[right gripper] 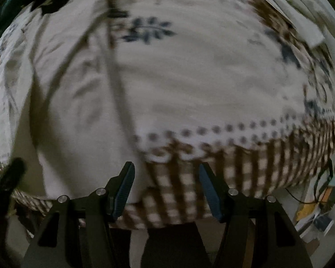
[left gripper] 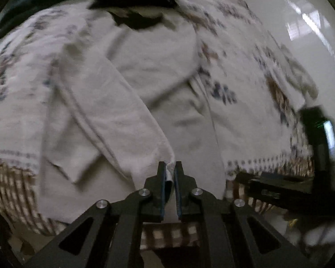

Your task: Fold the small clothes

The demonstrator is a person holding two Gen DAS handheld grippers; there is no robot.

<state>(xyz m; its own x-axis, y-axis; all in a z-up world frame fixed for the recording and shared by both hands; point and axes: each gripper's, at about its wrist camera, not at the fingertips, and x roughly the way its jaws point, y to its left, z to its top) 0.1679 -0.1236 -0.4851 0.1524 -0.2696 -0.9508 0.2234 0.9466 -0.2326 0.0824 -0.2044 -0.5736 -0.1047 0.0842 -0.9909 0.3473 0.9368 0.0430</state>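
Observation:
A cream garment lies spread on a table under a flower-patterned tablecloth. My left gripper is shut on a corner of the cream garment and holds a folded-over strip of it near the table's front edge. In the right wrist view the same garment lies at the left. My right gripper is open and empty above the tablecloth's checked border, just right of the garment's edge. The right gripper also shows in the left wrist view at the right.
Dark clothing lies at the far end of the table. The tablecloth's checked hem hangs over the front edge. Cables and small items lie on the floor at the right. A glossy white surface is beyond the table.

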